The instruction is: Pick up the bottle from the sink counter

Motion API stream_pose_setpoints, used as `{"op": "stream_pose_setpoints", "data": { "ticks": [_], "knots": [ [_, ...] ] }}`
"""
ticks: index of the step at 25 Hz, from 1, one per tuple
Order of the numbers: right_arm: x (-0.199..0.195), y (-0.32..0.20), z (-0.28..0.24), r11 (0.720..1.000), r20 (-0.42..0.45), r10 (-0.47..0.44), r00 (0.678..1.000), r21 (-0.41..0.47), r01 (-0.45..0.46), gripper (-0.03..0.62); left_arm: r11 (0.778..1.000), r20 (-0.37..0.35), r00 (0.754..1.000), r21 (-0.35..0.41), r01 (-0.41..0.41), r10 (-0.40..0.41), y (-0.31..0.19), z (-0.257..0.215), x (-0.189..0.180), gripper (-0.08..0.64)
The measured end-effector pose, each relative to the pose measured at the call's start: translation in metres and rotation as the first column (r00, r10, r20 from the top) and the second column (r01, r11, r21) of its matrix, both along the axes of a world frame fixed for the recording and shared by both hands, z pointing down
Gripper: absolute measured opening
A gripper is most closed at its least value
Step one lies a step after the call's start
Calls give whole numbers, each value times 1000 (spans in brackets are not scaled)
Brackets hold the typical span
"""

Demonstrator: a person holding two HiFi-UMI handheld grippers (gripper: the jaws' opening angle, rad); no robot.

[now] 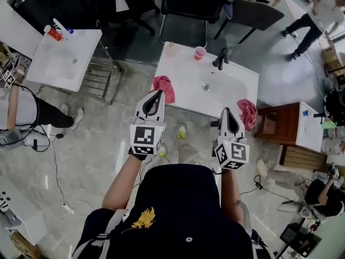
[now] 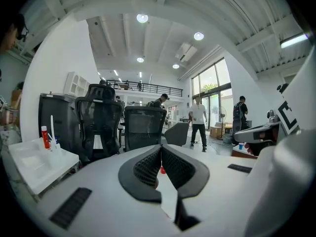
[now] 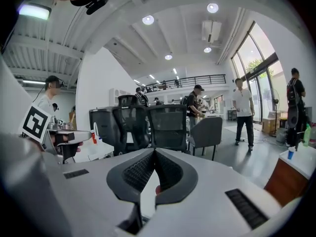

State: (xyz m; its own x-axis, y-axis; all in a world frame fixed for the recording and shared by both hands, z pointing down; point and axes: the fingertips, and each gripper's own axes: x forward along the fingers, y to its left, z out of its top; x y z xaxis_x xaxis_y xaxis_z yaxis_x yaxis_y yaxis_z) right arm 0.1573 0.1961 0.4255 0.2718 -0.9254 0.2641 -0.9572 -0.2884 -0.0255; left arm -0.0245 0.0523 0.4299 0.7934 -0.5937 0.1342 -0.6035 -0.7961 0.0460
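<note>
Both grippers are hovering empty. The left gripper is holding its 2 jaws pressed together on nothing, and the right gripper is doing likewise.

The small red plastic bottle is standing on the white rectangular sink counter, well apart from the fingers, far left of the left fingertips and ahead of them. Its long axis is reading upright in the left gripper view. The left gripper is lying nearer.

Directly ahead of both fingertip pairs, a second white sink counter is carrying a pink plastic cup; no bottle is showing there. The bottle's cap detail is too small to make out.
</note>
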Motion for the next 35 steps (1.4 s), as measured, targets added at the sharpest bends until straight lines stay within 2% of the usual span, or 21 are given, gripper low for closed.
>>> {"op": "stream_pose_setpoints", "data": {
  "ticks": [9, 13, 18, 25, 26, 28, 33, 35],
  "knots": [
    [76, -100, 4, 988, 31, -157, 987, 8, 157, 26, 988, 65, 988, -41, 146, -144, -77, 3, 51, 20],
    [102, -136, 6, 975, 42, -221, 974, -5, 221, 26, 982, 78, 980, -32, 186, -183, -99, -2, 69, 20],
    [100, -179, 13, 962, 36, -273, 961, -16, 274, 26, 976, 77, 974, -41, 216, -213, -123, 7, 65, 20],
    [78, -229, 24, 952, 22, -304, 952, -20, 305, 36, 981, 62, 981, -63, 186, -182, -146, 20, 58, 20],
    [74, -237, 29, 949, 23, -315, 949, -30, 315, 58, 981, 59, 982, -64, 184, -180, -148, 20, 56, 20],
    [65, -251, 41, 939, 31, -338, 941, -53, 339, 154, 982, 54, 983, -65, 179, -175, -150, 20, 53, 20],
    [45, -289, 75, 913, 57, -391, 919, -106, 395, 287, 983, 51, 985, -74, 171, -167, -151, 20, 42, 20],
    [39, -304, 89, 898, 62, -417, 907, -126, 421, 312, 981, 50, 983, -77, 180, -177, -151, 21, 38, 20]
  ]
}}
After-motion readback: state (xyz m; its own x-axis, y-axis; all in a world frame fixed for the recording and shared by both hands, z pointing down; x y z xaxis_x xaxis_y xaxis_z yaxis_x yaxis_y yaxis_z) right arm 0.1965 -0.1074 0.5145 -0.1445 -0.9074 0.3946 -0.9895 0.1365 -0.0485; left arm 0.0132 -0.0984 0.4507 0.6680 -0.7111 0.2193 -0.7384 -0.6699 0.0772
